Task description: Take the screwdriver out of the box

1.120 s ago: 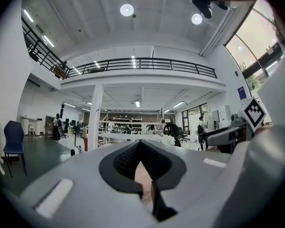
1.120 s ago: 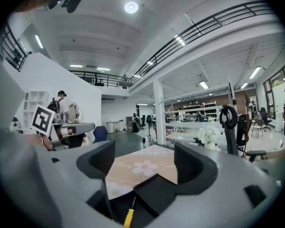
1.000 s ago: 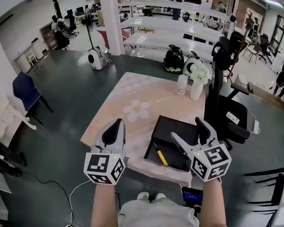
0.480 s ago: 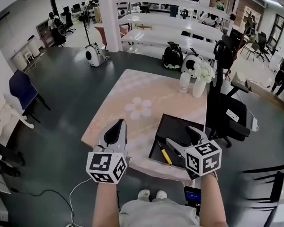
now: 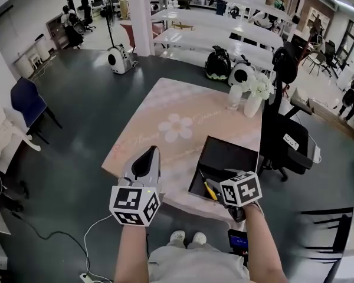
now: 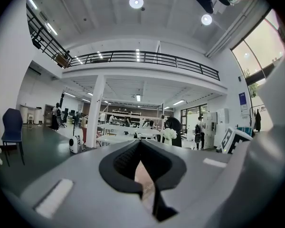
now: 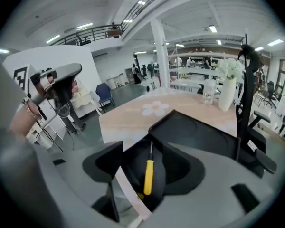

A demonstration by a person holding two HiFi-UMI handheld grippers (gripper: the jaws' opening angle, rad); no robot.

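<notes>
A screwdriver with a yellow handle (image 5: 210, 190) (image 7: 148, 175) lies in the near left corner of an open black box (image 5: 227, 155) (image 7: 199, 132) at the table's front edge. My right gripper (image 5: 216, 187) (image 7: 146, 161) tilts down into that corner. Its jaws have just been closing; they stand apart on either side of the handle and do not press it. My left gripper (image 5: 148, 153) (image 6: 140, 146) is held level over the table's near left edge, with its fingertips together and nothing between them.
The pink table (image 5: 165, 108) carries a flower print (image 5: 177, 127), with a white vase of flowers (image 5: 252, 102) and a glass (image 5: 235, 96) at the far right. A black chair (image 5: 286, 137) stands close to the box's right side. Dark floor surrounds the table.
My right gripper has dropped and tipped down into the box over the screwdriver, and its jaws are narrower. The left gripper has sunk a little.
</notes>
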